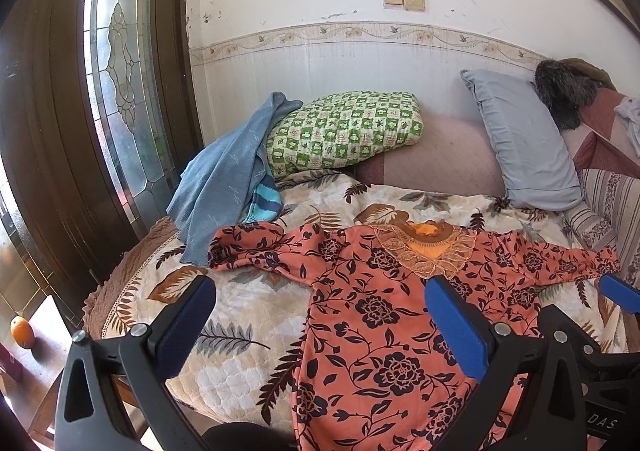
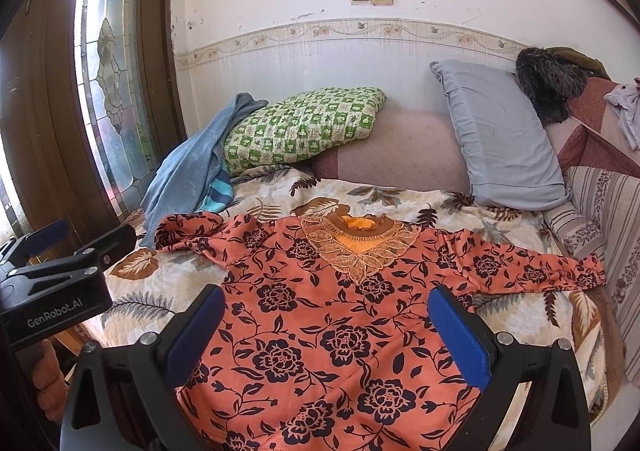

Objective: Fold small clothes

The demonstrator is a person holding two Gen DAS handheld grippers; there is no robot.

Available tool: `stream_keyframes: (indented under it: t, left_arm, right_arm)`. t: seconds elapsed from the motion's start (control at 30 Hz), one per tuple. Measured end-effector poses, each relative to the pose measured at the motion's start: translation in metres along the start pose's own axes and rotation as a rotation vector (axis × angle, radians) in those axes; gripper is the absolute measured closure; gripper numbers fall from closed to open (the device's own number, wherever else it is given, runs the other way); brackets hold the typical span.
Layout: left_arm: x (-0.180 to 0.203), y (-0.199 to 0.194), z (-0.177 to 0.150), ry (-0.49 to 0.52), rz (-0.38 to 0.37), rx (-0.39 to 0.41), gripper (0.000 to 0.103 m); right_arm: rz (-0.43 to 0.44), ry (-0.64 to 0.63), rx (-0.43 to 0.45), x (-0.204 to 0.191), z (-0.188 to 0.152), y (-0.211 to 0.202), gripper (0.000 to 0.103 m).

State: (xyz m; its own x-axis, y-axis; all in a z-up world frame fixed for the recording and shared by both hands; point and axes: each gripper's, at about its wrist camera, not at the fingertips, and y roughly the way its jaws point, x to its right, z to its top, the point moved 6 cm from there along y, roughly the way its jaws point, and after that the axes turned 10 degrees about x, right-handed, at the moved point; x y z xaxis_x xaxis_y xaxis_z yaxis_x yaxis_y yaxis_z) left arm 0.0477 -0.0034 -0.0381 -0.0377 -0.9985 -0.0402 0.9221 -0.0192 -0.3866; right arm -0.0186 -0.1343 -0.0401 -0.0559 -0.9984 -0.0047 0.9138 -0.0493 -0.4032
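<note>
An orange dress with black flowers lies spread flat on the leaf-patterned bedspread, lace collar toward the wall and both sleeves stretched out sideways. My left gripper is open and empty, held above the dress's left side. My right gripper is open and empty, held above the middle of the dress. The left gripper also shows at the left edge of the right wrist view, and one blue pad of the right gripper shows in the left wrist view.
A blue towel and a green checked pillow lie at the back left. A grey pillow leans at the back right. A wooden door with glass stands left. An orange lies on the floor.
</note>
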Motion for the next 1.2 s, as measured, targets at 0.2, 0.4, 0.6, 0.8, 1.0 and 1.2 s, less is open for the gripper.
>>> stream_keyframes:
  t: [0.2,0.4,0.6,0.8,1.0,1.2]
  left_arm:
    - [0.001,0.0,-0.001,0.003,-0.002,-0.003,0.0]
    - [0.001,0.0,0.0,0.004,-0.003,-0.004,0.0]
    - [0.006,0.0,0.0,0.016,-0.007,-0.006,0.0]
    - [0.01,0.002,-0.001,0.026,-0.01,-0.01,0.0]
    - [0.011,0.011,-0.002,0.035,-0.003,-0.023,0.0]
    - [0.011,0.019,-0.001,0.037,0.001,-0.024,0.0]
  right_arm:
    - [-0.023,0.001,-0.016,0.002,-0.001,0.002,0.0]
    - [-0.026,0.011,-0.024,0.006,0.0,0.003,0.0]
    - [-0.03,0.011,-0.024,0.009,0.001,0.003,0.0]
    - [-0.031,0.013,-0.029,0.011,0.0,0.005,0.0]
    - [-0.036,0.024,-0.035,0.018,-0.001,0.012,0.0]
    - [-0.039,0.044,-0.045,0.026,0.0,0.02,0.0]
